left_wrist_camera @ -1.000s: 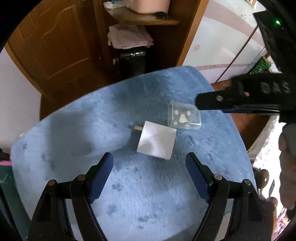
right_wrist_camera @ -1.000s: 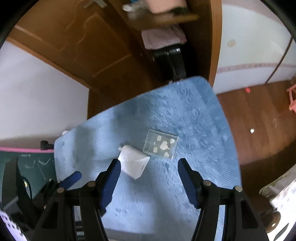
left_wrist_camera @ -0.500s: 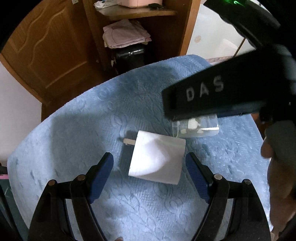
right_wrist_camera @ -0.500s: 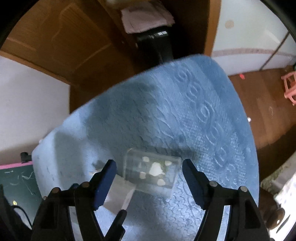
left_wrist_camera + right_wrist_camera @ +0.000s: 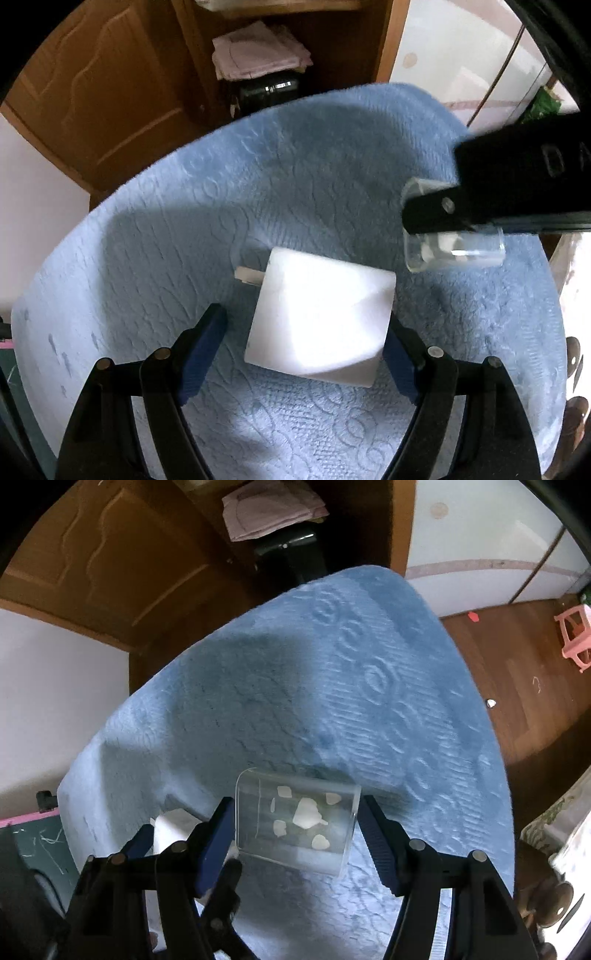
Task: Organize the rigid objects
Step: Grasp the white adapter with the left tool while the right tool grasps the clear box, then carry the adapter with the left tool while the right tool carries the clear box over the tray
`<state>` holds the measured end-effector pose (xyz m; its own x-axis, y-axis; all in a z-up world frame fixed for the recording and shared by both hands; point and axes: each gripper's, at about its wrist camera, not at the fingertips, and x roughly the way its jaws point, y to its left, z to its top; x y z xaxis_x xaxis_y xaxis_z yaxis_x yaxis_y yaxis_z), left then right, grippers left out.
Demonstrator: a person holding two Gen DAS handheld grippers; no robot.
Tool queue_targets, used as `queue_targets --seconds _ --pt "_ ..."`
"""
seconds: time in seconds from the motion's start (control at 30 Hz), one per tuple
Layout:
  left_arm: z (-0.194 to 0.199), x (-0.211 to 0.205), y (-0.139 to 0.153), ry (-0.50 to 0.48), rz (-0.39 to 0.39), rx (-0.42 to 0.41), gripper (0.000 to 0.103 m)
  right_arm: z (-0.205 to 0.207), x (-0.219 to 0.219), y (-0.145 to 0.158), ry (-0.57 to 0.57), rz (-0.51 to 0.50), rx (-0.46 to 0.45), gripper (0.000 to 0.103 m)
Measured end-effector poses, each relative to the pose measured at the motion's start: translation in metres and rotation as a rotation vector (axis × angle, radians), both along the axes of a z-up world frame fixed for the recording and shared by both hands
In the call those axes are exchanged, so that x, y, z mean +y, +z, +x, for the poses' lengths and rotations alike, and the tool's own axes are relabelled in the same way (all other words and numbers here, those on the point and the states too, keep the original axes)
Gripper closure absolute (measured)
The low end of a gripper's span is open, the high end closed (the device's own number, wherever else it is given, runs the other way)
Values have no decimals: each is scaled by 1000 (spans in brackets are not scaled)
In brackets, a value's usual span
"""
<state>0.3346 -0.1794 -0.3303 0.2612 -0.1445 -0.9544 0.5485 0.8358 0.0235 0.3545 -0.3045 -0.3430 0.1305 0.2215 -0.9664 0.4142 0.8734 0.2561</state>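
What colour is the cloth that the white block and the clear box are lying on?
Light blue cloth with a raised swirl pattern, clearest in the right wrist view.

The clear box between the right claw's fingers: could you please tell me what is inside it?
Through the clear box several small white pieces show, one larger among them. What they are is too small to tell, and the box's left edge is hidden behind a finger.

Fuzzy embossed blue cloth (image 5: 184,221); glossy clear plastic box (image 5: 295,823).
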Motion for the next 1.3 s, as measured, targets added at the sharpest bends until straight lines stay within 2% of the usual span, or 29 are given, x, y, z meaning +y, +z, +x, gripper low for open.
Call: queue_targets --seconds 0.03,0.1,0.13,0.3,0.43,0.83,1.07,1.17,1.3 --pt "-1 0 0 5 -5 0 23 -3 -2 1 2 1 -1 36" --pt "-5 0 3 5 -33 3 41 -9 -3 2 9 3 -7 36" --pt "-6 -1 5 12 -21 -10 42 -13 -4 3 12 5 -11 36" --pt "-16 2 13 48 1 -26 45 -27 -2 11 19 15 -36 36" --pt "-29 13 33 76 -20 -33 45 -34 0 30 32 35 -71 36" --pt "-95 50 133 128 -73 -132 45 -102 20 123 126 118 -232 36" --pt "-158 85 179 170 -142 -158 45 -174 54 180 257 142 -345 36" --pt "-189 99 188 185 -139 -197 45 -213 74 199 347 114 -387 36" --pt "-230 117 188 235 -166 -210 45 -260 95 207 438 65 -423 36"
